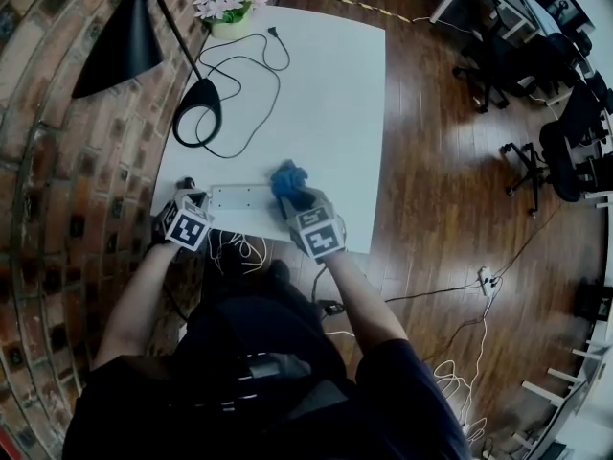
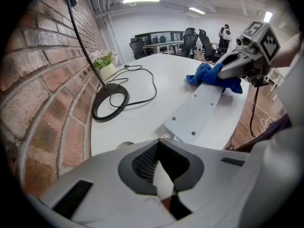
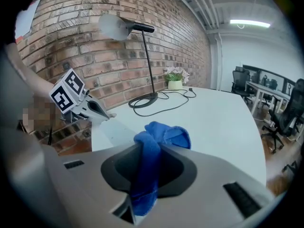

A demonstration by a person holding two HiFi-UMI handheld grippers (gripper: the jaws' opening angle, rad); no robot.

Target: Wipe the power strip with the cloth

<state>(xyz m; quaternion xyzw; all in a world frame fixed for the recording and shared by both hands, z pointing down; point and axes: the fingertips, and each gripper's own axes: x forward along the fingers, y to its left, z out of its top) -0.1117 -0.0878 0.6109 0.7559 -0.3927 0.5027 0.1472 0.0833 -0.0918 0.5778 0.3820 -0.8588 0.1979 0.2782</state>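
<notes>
Hard to see: the left end of the power strip [image 1: 239,197] is hidden under the left gripper [image 1: 194,197]. In the left gripper view a small white bit shows where its jaws meet, but I cannot tell what it is.
Left gripper: its jaws are squeezed tight together, right at the strip's left end.
Right gripper: the right gripper [image 1: 293,199] pinches the blue cloth [image 1: 287,178] between its jaws. The cloth is bunched up and pokes out in front.
Power strip: it lies flat on the white table [image 1: 326,94], close to the edge by the person. The cloth sits on its right end.
Around: a black lamp [image 1: 120,41] stands by the brick wall [image 1: 48,113]. Its black cable [image 1: 251,65] loops over the table. A pot of flowers [image 1: 228,6] sits at the far corner.
In the way: the lamp's round foot [image 1: 199,113] and the cable are just behind the strip, but not touching it.
Edges and room: the right half of the table is bare. Black chairs [image 1: 575,132] stand well apart on the wood floor [image 1: 431,161], and thin wires lie down there too.
</notes>
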